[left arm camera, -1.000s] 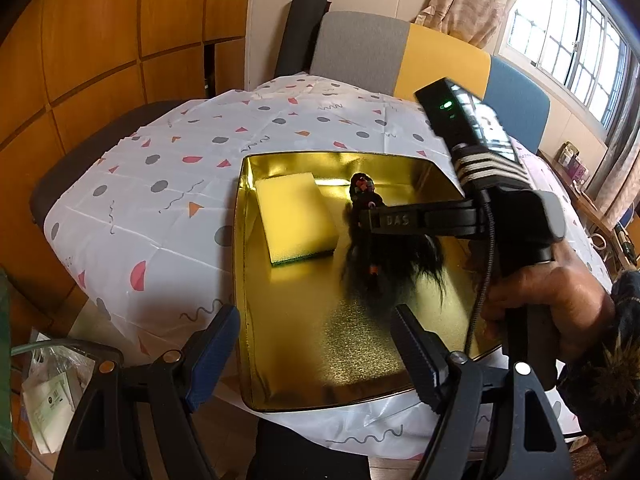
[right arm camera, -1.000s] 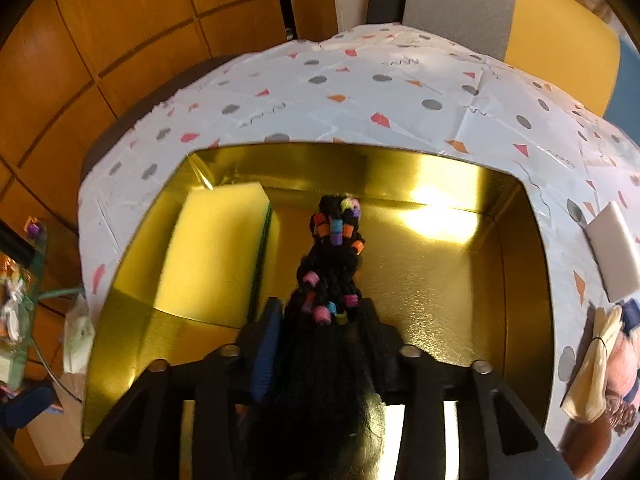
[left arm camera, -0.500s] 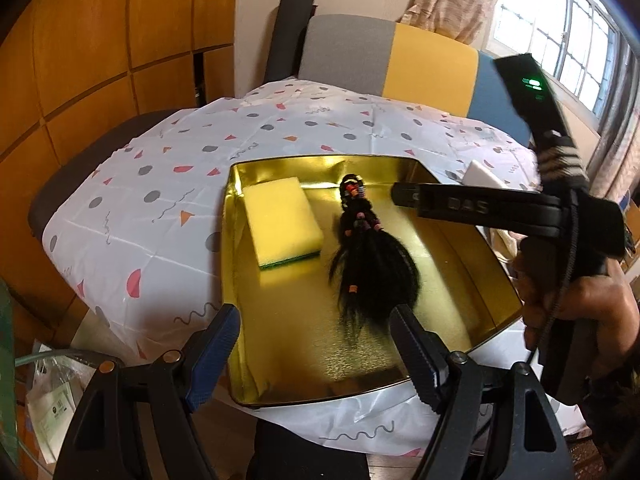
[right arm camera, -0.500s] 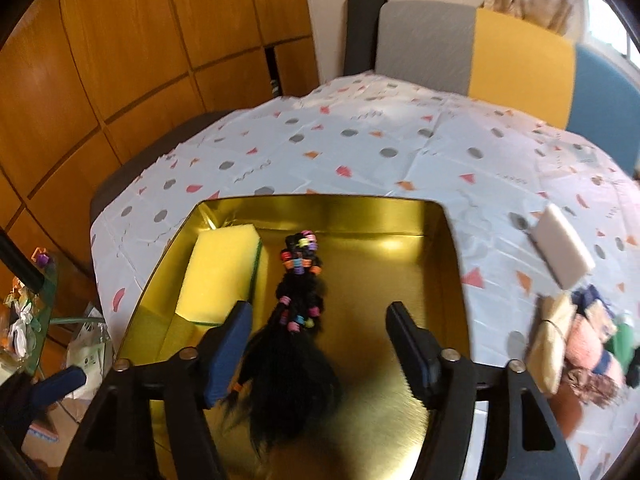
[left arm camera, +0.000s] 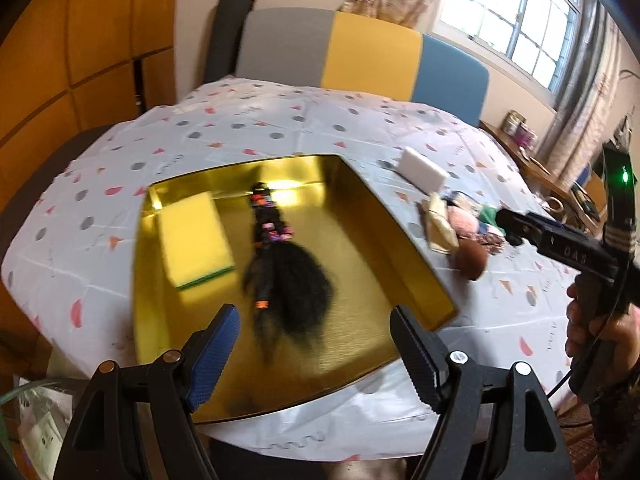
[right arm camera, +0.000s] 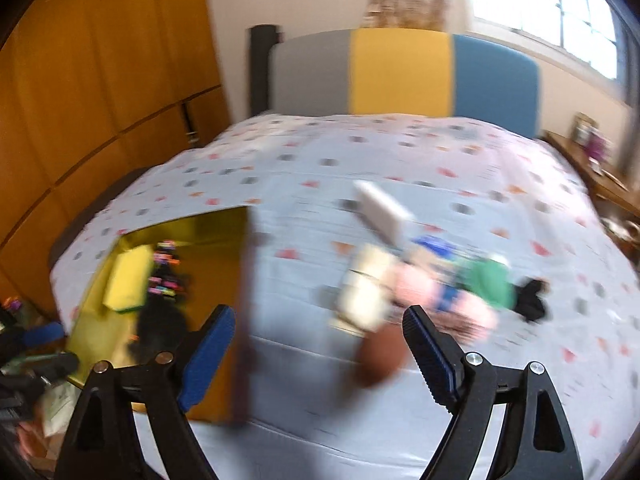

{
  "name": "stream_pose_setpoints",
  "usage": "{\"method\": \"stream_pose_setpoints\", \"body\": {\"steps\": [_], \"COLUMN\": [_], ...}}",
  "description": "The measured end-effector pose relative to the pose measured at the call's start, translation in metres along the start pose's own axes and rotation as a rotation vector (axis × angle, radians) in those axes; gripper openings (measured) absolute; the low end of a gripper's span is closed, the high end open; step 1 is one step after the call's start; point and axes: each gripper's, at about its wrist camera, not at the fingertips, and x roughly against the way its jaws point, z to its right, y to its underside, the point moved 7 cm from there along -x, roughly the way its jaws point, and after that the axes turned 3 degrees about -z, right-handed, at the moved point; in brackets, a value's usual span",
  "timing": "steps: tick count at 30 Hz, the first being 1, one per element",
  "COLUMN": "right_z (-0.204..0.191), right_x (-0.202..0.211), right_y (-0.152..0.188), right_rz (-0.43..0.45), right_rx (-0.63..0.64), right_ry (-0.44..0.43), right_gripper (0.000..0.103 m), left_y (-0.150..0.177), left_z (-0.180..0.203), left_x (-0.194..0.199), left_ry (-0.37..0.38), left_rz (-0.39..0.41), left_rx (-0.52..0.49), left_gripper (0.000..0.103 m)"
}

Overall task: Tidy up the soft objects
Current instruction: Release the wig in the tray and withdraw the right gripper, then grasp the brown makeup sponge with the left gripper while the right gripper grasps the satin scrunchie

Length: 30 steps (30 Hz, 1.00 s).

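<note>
Your right hand-held gripper (right arm camera: 316, 354) just let the black hairpiece (left arm camera: 286, 276) drop into the gold tray (left arm camera: 416, 264), jaws opening and empty, so the soft pile (right arm camera: 424, 292) on the bench looks next.

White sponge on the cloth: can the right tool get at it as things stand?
Probably yes. The right tool is open and empty, the white sponge lies beyond it on bare cloth, though the doll pile sits between.
</note>
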Motion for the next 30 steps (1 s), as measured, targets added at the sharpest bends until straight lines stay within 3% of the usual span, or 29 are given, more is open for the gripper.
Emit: {"method": "stream_pose_setpoints", "body": {"steps": [8, 14, 21, 30], "right_z": [0.130, 0.192, 0.209, 0.211], "right_x": [0.018, 0.015, 0.020, 0.022], "right_y": [0.030, 0.060, 0.062, 0.060], "right_rz": [-0.018, -0.024, -0.002, 0.006], "right_rx": [-0.146, -0.301, -0.430, -0.454], "right_ry": [0.200, 0.220, 0.188, 0.165], "right_gripper": [0.087, 0.087, 0.087, 0.087], "left_y": [-0.022, -0.027, -0.035, -0.037], "left_z": [0.077, 0.138, 0.187, 0.211], "left_x": [-0.015, -0.049, -0.103, -0.166], "left_ry": [0.099, 0.153, 0.161, 0.115], "left_rz": [-0.039, -0.126, -0.207, -0.267], "left_rx": [-0.141, -0.260, -0.281, -0.294], "left_gripper": [0.077, 0.077, 0.069, 0.067]}}
